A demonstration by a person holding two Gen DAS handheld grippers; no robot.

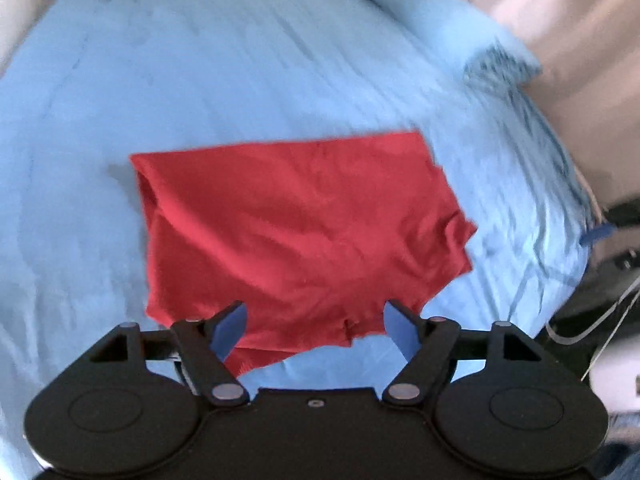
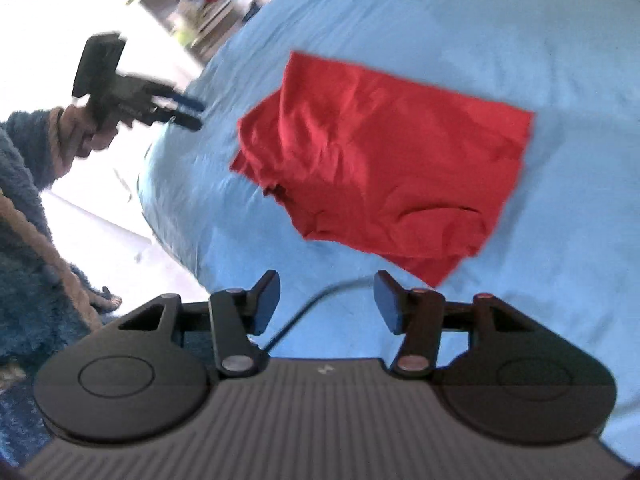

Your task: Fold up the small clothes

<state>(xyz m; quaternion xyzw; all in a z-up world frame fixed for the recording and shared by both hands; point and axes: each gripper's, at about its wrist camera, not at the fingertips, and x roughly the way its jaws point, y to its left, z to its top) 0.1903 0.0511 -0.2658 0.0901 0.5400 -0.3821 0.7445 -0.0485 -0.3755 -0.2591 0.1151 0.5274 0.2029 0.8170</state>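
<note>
A pair of red shorts (image 1: pixel 296 224) lies on the light blue bed sheet (image 1: pixel 200 80), partly folded with some wrinkles; it also shows in the right wrist view (image 2: pixel 384 160). My left gripper (image 1: pixel 314 326) is open and empty, hovering over the near hem of the shorts. It also shows from the side in the right wrist view (image 2: pixel 188 114), held in a hand at the bed's edge. My right gripper (image 2: pixel 326 300) is open and empty, over bare sheet just short of the shorts' near corner.
A pillow (image 1: pixel 440 28) in the same blue lies at the far right of the bed. A pale wall (image 1: pixel 580 60) runs along the right. A cable (image 2: pixel 304 316) trails over the sheet by my right gripper. Shelves (image 2: pixel 200 4) stand beyond the bed.
</note>
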